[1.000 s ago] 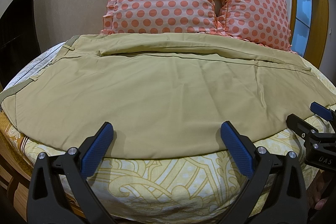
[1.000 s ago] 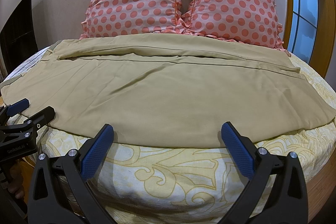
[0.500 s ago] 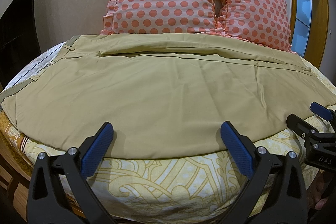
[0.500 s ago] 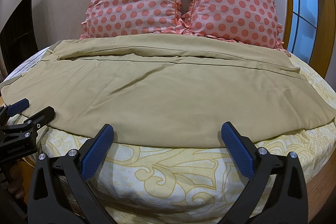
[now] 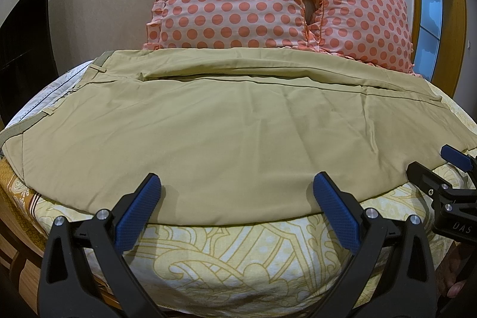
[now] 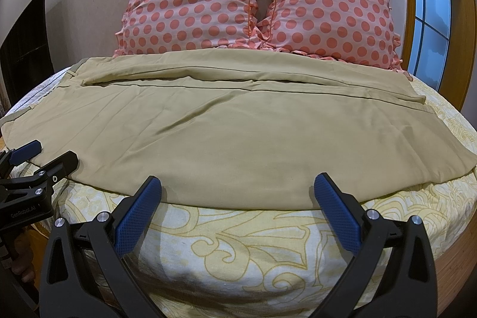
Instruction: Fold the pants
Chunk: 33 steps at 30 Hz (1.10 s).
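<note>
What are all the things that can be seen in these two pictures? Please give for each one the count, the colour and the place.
pants: one pair, khaki, spread flat across the bed, waistband toward the left, near edge just beyond both grippers
pillows: two, pink with orange dots, propped side by side against the wall behind the pants
bedsheet: one, pale yellow with a swirl pattern, under the pants
window: one, wooden frame, far right
dark panel: one, black, on the wall at far left
left gripper: one, black with blue pads, open, at the near left part of the pants
right gripper: one, black with blue pads, open, at the near right part of the pants
</note>
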Each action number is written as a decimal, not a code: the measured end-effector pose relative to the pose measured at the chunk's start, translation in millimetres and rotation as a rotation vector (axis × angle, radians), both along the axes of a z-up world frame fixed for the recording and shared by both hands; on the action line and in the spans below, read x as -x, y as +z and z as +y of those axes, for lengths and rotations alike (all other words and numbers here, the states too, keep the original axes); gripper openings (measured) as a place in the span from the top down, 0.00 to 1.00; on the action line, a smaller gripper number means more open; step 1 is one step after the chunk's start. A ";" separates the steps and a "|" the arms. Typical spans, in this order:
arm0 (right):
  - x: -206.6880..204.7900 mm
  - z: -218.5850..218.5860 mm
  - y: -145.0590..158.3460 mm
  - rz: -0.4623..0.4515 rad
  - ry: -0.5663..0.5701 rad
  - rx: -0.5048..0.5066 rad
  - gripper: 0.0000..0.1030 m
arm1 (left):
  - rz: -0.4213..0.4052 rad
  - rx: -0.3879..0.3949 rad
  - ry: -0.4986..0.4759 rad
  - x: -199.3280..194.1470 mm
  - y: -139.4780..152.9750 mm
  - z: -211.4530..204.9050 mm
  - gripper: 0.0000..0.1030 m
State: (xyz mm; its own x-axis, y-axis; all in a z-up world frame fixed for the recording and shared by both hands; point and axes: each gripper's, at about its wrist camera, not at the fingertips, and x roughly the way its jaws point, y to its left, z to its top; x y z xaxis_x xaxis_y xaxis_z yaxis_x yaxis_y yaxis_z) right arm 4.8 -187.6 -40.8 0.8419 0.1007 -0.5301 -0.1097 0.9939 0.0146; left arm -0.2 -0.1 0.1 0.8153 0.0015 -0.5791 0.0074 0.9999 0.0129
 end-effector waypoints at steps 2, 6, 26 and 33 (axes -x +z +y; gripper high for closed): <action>0.2 0.0 -0.3 -0.001 0.000 0.000 0.01 | 0.000 0.000 0.000 -0.1 0.0 0.0 0.02; 0.2 0.1 -0.3 -0.001 0.000 0.000 0.01 | 0.000 0.000 0.000 0.0 0.0 0.0 0.02; -43.0 -62.2 60.1 0.004 -0.086 -0.062 0.01 | 0.024 -0.006 -0.014 -14.4 20.7 13.2 0.02; -191.7 -171.6 101.7 0.154 -0.423 -0.279 0.07 | -0.045 -0.038 0.042 -43.8 59.9 23.7 0.02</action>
